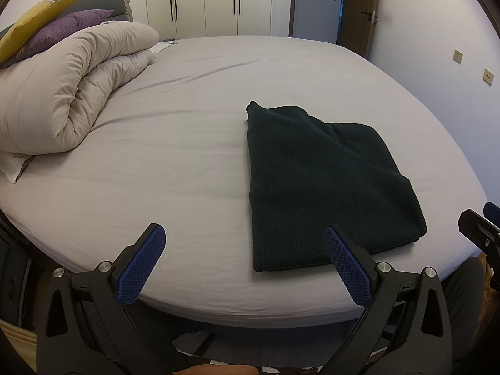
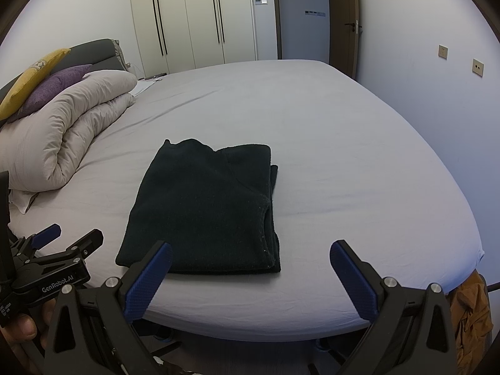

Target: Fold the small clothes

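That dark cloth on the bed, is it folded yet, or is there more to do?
The dark garment already lies in a neat layered rectangle on the bed, so folding looks largely done. Nothing is in hand: the left gripper and right gripper are both open, clear of it. At most one more fold may remain.

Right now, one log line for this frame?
left gripper: open, empty | right gripper: open, empty | dark green garment: folded, flat on bed, untouched
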Demonstrator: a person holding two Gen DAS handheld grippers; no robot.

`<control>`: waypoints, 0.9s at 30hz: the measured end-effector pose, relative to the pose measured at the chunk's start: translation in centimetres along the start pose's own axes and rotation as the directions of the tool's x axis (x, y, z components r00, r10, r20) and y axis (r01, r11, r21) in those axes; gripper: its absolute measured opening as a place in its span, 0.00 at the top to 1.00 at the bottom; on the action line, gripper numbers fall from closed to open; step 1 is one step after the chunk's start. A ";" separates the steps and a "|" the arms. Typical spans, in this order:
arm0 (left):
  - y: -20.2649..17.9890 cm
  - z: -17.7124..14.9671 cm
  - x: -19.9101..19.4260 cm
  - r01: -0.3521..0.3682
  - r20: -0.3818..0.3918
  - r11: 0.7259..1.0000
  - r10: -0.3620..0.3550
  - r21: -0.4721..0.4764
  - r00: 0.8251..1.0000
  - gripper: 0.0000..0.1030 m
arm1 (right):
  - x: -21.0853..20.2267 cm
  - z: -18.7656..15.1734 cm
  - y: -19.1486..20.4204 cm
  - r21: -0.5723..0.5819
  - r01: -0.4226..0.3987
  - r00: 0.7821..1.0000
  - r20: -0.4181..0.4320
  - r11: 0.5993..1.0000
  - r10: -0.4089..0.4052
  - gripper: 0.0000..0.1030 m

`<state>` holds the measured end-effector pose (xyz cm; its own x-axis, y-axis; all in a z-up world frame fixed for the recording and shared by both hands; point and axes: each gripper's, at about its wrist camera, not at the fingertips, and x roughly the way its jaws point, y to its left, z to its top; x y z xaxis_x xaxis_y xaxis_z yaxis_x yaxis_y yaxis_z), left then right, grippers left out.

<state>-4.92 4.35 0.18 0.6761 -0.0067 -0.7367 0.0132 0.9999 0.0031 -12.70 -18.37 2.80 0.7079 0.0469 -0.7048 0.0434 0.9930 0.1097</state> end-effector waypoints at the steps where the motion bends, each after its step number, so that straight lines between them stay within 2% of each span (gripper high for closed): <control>1: 0.0 0.0 0.0 0.000 0.000 1.000 0.000 0.000 1.000 0.00 | 0.0 0.1 0.0 0.000 0.000 1.000 0.000 1.000 0.000 0.00; 27: 0.0 -0.4 -0.1 -0.001 -0.003 1.000 0.001 -0.001 1.000 0.00 | 0.0 0.0 -0.1 0.004 -0.006 1.000 -0.003 1.000 0.006 0.00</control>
<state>-5.27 4.35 0.01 0.6740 -0.0056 -0.7387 0.0121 0.9999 0.0034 -12.75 -18.48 2.79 0.7057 0.0535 -0.7065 0.0418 0.9923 0.1169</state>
